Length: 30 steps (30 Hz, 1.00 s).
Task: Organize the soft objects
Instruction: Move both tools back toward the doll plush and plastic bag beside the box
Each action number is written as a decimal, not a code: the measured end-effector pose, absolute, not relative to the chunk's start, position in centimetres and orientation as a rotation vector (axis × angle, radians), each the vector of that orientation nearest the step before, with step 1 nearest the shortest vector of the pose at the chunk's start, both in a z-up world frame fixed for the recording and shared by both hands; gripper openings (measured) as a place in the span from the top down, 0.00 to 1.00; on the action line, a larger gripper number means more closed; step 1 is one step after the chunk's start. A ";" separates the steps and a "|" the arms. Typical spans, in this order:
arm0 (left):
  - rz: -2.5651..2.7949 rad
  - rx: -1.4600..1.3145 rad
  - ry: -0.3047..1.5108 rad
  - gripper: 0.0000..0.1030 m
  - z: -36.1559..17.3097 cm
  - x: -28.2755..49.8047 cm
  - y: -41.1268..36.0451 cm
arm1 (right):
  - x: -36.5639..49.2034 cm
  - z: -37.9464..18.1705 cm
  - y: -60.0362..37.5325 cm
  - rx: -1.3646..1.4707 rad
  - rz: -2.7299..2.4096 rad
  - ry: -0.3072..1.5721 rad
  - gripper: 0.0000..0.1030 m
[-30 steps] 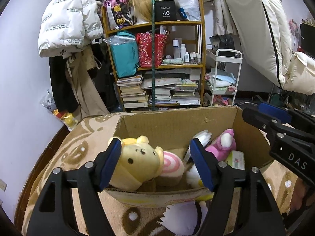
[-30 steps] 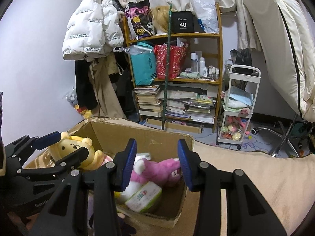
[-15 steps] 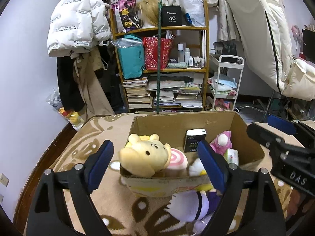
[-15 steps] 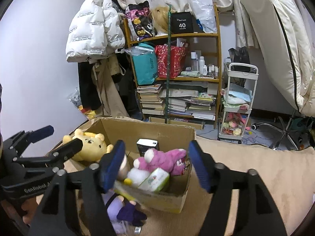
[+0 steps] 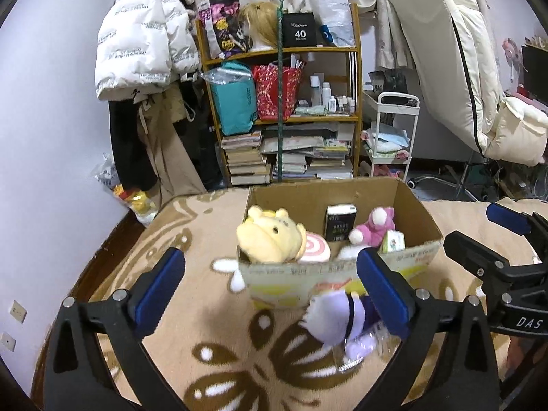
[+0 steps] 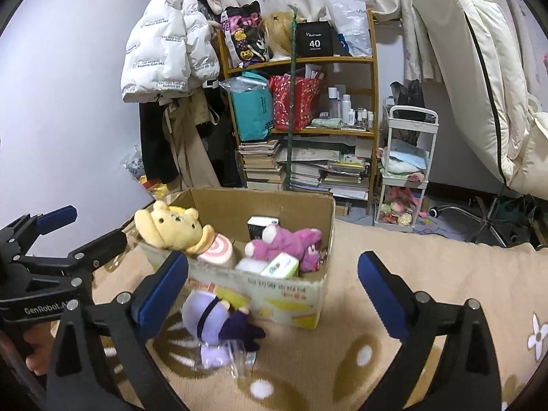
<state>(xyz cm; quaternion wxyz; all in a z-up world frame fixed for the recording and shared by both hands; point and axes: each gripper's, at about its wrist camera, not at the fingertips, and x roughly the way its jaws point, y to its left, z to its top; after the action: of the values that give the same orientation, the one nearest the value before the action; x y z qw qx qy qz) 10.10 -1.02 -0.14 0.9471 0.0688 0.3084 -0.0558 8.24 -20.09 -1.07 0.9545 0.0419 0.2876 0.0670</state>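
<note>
An open cardboard box point(image 5: 342, 270) point(image 6: 291, 294) stands on a beige patterned blanket. Inside lie a yellow bear plush point(image 5: 270, 236) point(image 6: 174, 227), a pink-and-white swirl plush point(image 5: 316, 248), a pink plush point(image 5: 373, 227) point(image 6: 291, 243), a black carton point(image 5: 339, 222) and a tissue pack point(image 6: 279, 265). A purple plush point(image 5: 339, 315) point(image 6: 205, 315) lies on the blanket against the box's front wall. My left gripper point(image 5: 269, 253) point(image 6: 97, 224) hovers short of the box, jaws opening wide, pads touching nothing. My right gripper point(image 6: 273, 257) point(image 5: 471, 222) does the same to its right.
Behind the box stand a wooden shelf point(image 5: 284, 116) crammed with books and bags, a white trolley point(image 5: 390, 144) and hanging coats point(image 5: 144, 44). A cream mattress point(image 5: 462, 68) leans at the right. A hand point(image 6: 37, 359) grips the left tool.
Both grippers drew back from the box and their jaws spread wide. The left let go of the yellow bear and the right let go of the pink plush; both toys stay in the box.
</note>
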 end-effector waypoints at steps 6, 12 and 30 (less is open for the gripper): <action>-0.094 0.152 0.682 0.03 -1.0 8.2 -0.3 | 6.5 -2.0 -19.6 0.089 0.135 0.629 0.00; -0.099 0.148 0.734 0.03 -1.8 7.7 0.3 | 5.8 -2.4 -19.1 0.086 0.132 0.647 0.00; -0.138 0.027 0.882 0.03 -4.5 11.3 2.3 | 8.5 -6.4 -17.7 0.054 0.141 0.786 0.00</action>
<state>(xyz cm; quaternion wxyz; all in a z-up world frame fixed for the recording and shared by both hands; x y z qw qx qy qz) 11.34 2.26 -4.53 0.9019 0.0131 0.4265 -0.0667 8.49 -17.68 -6.40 0.9210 0.0261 0.3826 0.0687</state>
